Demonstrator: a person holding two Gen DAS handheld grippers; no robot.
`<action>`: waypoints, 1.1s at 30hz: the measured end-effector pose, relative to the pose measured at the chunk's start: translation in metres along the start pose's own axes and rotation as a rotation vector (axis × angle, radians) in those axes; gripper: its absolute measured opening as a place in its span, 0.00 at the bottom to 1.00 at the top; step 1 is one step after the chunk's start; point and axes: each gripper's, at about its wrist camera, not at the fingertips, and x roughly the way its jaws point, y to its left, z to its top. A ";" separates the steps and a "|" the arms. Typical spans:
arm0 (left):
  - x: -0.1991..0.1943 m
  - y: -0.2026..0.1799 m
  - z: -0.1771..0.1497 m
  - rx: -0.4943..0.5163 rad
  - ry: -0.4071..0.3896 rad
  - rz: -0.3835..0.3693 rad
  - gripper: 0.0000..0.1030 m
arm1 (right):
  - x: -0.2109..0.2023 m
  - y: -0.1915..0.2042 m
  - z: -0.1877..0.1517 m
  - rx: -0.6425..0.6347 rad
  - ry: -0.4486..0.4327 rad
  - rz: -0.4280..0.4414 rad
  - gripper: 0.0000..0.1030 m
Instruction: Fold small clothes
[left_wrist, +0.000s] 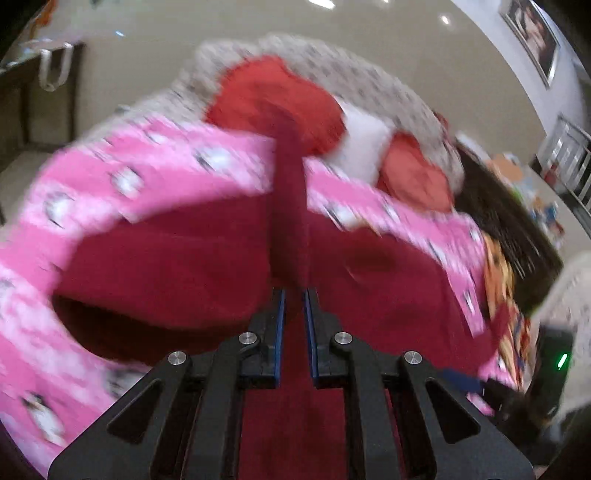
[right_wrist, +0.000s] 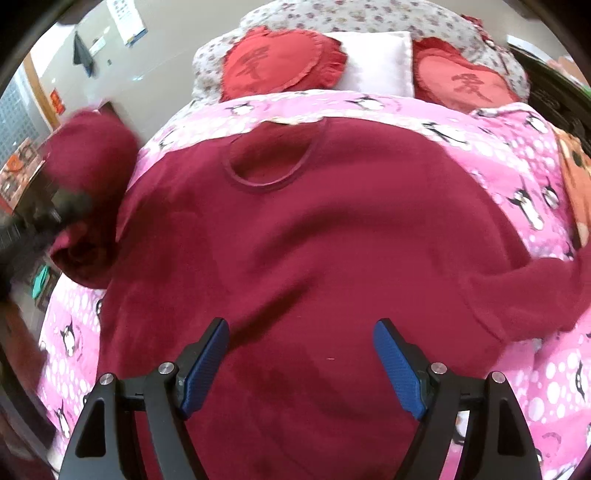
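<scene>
Right in front of my left gripper (left_wrist: 294, 295) is a strip of dark red cloth. My jaws there are pinched nearly shut, and the cloth runs up from between them like a thin ridge. It is a part of the red sweater (right_wrist: 303, 236), and I hold it tight so I can lift that part and bring it over the rest. From my right side I see that same side of the sweater, the sleeve (right_wrist: 88, 206), bunched up and raised at the left, with my left gripper dark and blurry beside it.

My right gripper (right_wrist: 301, 365) has its jaws wide apart. Nothing is between the blue pads (right_wrist: 397, 363). It hangs just above the bottom part of the sweater, and I think it waits there to press or grab the hem next.

The sweater lies flat on the pink blanket (right_wrist: 524, 166) with the little penguins. Its round neck hole (right_wrist: 273, 162) is far past my right jaws, straight ahead. Its other sleeve (right_wrist: 524, 295) lies out to the right of my right jaws. Past the neck hole sit two red heart pillows (right_wrist: 280, 62) and a white pillow (right_wrist: 376, 59). The sweater is spread flat like this so it folds neatly.
</scene>
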 end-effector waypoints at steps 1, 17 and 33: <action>0.011 -0.008 -0.007 0.011 0.027 -0.013 0.09 | -0.001 -0.005 0.000 0.009 -0.001 -0.004 0.77; -0.032 0.005 -0.026 0.179 0.017 0.105 0.62 | -0.007 -0.023 0.038 0.063 -0.094 0.089 0.80; -0.049 0.096 -0.028 -0.044 0.007 0.289 0.62 | 0.026 0.037 0.078 -0.192 -0.117 0.102 0.03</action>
